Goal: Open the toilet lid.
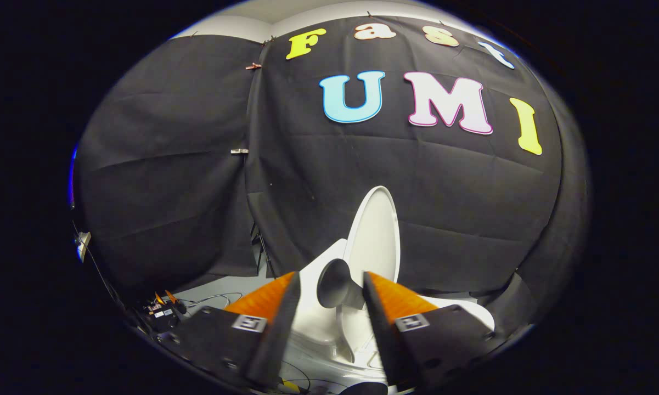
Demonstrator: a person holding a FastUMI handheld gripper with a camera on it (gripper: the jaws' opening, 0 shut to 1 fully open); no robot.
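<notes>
Black cloth walls the far side and the left of the booth, with a strip of pale ceiling above it and grey floor low on the left where cables and small gear lie. White against that cloth, the toilet sits just ahead with its toilet lid already tipped up near upright beyond the fingers, so the lifting looks done or nearly done, only the letting go and drawing back left. The gripper has its orange fingers spread apart, a grey knob-like part between them and, as far as I can judge, not pinched.
</notes>
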